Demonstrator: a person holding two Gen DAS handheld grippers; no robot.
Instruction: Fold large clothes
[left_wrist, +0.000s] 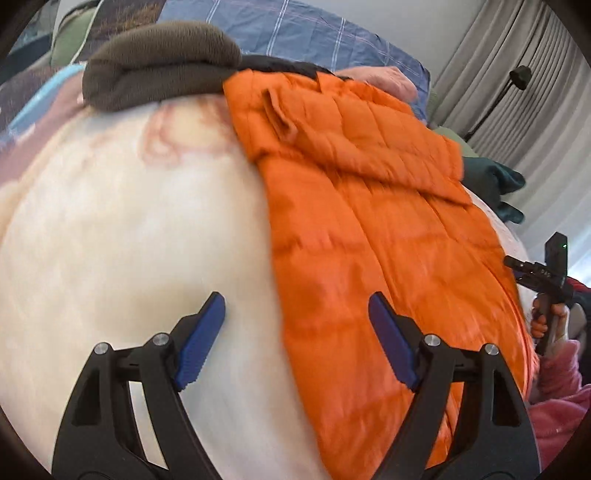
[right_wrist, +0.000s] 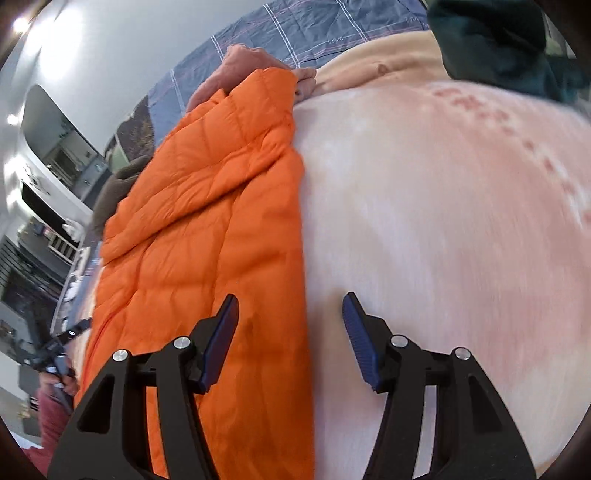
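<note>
Both wrist views low, near, facing forward; share orange jacket (left_wrist: 388, 229) (right_wrist: 207, 221).

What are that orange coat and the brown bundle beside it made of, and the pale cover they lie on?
The orange jacket looks like thin, slightly shiny synthetic shell, probably nylon or polyester, stitched into puffy padded panels. The brown bundle seems matte fleece: soft, napped, rounded folds. The pale blanket looks plush, with a faint pink print, though blur hides its weave.
</note>
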